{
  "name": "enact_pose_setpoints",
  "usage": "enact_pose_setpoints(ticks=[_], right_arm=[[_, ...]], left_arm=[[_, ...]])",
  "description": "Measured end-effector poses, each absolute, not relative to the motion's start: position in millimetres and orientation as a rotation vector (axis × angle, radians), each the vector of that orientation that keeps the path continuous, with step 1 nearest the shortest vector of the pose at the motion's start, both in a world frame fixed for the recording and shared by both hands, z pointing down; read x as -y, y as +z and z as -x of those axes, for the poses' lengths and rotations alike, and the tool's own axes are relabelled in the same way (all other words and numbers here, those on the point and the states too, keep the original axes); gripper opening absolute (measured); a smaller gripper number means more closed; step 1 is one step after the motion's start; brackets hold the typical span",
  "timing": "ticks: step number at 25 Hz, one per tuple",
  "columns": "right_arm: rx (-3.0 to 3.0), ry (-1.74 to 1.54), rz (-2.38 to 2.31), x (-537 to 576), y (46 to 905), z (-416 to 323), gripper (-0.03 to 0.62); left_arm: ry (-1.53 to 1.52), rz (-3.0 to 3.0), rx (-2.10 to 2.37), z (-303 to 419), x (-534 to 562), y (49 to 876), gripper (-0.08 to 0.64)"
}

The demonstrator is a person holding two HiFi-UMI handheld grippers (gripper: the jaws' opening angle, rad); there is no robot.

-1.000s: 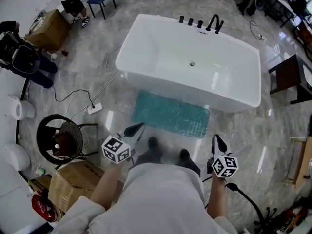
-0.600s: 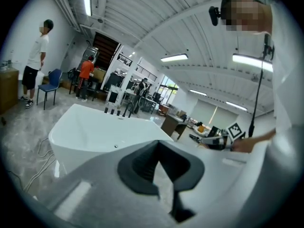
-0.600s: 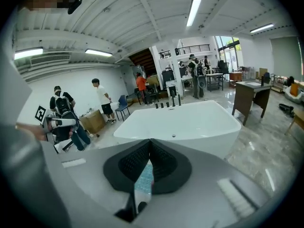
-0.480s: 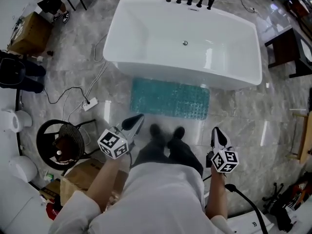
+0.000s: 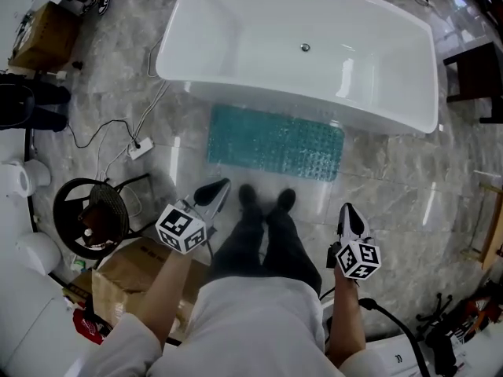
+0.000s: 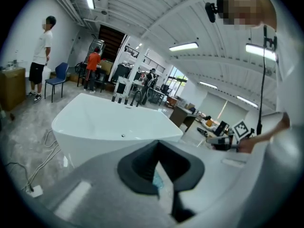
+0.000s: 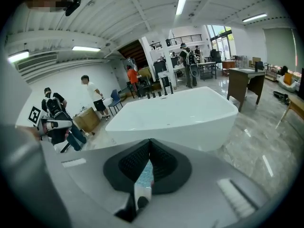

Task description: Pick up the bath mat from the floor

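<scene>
A teal bath mat [image 5: 275, 143] with a bumpy surface lies flat on the marble floor, just in front of the white bathtub [image 5: 259, 45]. My left gripper [image 5: 214, 191] is shut and empty, held at waist height to the left of my legs, short of the mat's near left corner. My right gripper [image 5: 349, 220] is shut too, holding nothing, to the right of my legs and nearer than the mat's right end. Through the shut jaws a sliver of teal mat [image 6: 155, 179] shows in the left gripper view, and another sliver of mat [image 7: 145, 174] in the right gripper view.
A round black stool [image 5: 93, 217] and a cardboard box [image 5: 126, 277] stand at my left. A white power strip [image 5: 141, 148] with its cable lies on the floor left of the mat. A dark wooden table [image 5: 478, 77] is at the right. People [image 7: 95, 99] stand beyond the tub.
I have stepped closer to the tub and mat; both now sit nearer in the head view. Both grippers stayed shut at my sides.
</scene>
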State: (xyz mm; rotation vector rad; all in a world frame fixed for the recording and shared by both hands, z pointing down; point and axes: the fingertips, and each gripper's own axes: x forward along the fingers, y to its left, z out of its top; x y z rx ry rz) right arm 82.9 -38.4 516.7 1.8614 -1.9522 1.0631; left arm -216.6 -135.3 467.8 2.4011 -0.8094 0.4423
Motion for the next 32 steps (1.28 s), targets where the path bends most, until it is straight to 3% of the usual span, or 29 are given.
enact_pose_setpoints(ticks=[12,32], right_arm=[[1.952,1.084,-1.784,92.3,628.1,-110.7,0.005],[1.895,1.124,-1.518,113.8,938.5,-104.3,0.029]], left_arm=[[0.372,-2.359,0.831,203.0,175.6,569.8,0.002],[0.491,-2.143,1.035,238.6,215.1,891.0,0.003]])
